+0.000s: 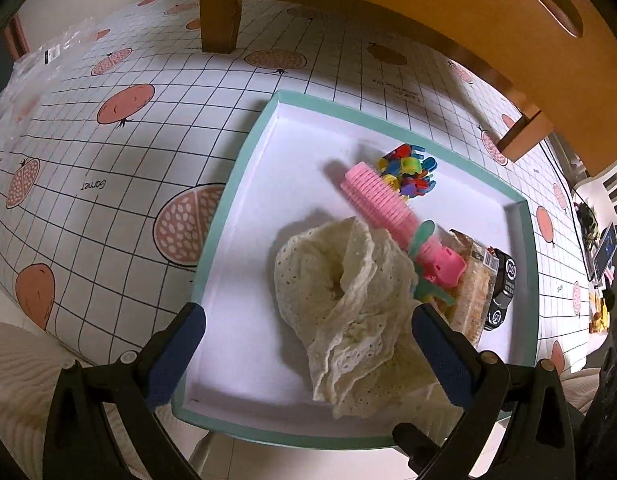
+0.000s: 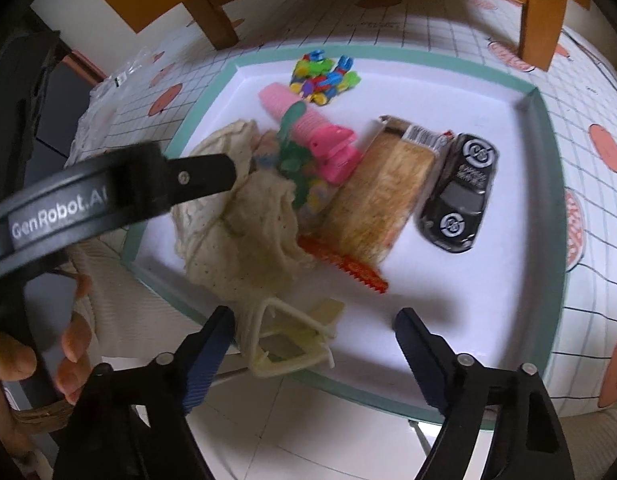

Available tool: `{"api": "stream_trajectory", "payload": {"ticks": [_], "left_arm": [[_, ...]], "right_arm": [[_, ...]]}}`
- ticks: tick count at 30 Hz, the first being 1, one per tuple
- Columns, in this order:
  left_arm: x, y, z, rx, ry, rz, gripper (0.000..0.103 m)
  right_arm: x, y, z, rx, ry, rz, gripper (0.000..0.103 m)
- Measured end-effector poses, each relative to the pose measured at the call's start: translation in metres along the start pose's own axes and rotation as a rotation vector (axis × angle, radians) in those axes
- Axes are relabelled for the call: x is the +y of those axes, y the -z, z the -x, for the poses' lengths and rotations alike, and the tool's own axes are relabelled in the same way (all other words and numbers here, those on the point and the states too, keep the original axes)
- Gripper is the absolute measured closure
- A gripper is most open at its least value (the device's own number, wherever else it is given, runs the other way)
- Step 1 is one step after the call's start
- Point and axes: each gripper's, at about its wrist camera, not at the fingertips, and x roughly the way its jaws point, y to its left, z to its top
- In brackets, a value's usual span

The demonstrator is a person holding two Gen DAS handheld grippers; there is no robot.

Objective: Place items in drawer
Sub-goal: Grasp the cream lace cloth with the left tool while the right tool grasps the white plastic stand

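Note:
A shallow white box with a teal rim [image 1: 228, 184] [image 2: 548, 128] lies on the patterned table. In it are a cream lace cloth [image 1: 348, 292] [image 2: 244, 232], a pink hair roller [image 1: 376, 196] [image 2: 280, 104], a pink clip [image 1: 444, 264] [image 2: 336, 152], several small coloured clips [image 1: 408, 172] [image 2: 324, 76], a wrapped snack [image 1: 472, 292] [image 2: 384, 192] and a black toy car [image 1: 502, 292] [image 2: 460, 192]. My left gripper [image 1: 308, 332] hangs open over the cloth. Open too, my right gripper [image 2: 314, 340] hovers at the box's near edge over a cream plastic frame [image 2: 292, 344].
A wooden stand [image 1: 220, 12] [image 2: 540, 20] straddles the far table. Clear plastic bags [image 1: 24, 80] lie at the left. A red toothed strip [image 2: 344, 264] sits by the cloth. The left gripper's black arm [image 2: 108, 196] and a person's hand [image 2: 72, 344] fill the right view's left side.

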Motion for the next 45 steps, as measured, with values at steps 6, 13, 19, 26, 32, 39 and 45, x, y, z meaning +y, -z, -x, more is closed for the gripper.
{"api": "stream_trajectory", "payload": {"ticks": [6,13,19,26,32,39,45], "left_arm": [[0.000,0.001,0.000,0.002,0.003,0.001,0.001],[-0.001,0.002,-0.005,0.022,0.013,-0.012,0.009],[0.001,0.005,-0.008,0.038,0.024,-0.002,0.015],[0.003,0.006,-0.013,0.068,0.016,0.003,0.017],[0.001,0.007,-0.014,0.075,0.022,-0.012,0.030],[-0.006,0.009,-0.012,0.070,0.042,-0.053,0.066],[0.000,0.010,-0.007,0.054,0.059,-0.042,0.081]], "right_arm": [[0.006,0.001,0.001,-0.015,-0.022,0.032,0.035],[0.000,0.002,0.001,-0.009,-0.085,-0.011,0.044],[-0.010,-0.003,0.006,-0.022,-0.074,-0.067,0.044],[-0.030,-0.004,0.013,-0.041,-0.013,-0.134,0.044],[-0.047,-0.003,0.017,-0.044,-0.019,-0.195,0.044],[-0.048,-0.005,0.018,-0.046,-0.023,-0.202,0.044],[-0.046,-0.004,0.022,-0.067,-0.025,-0.202,0.044]]}}
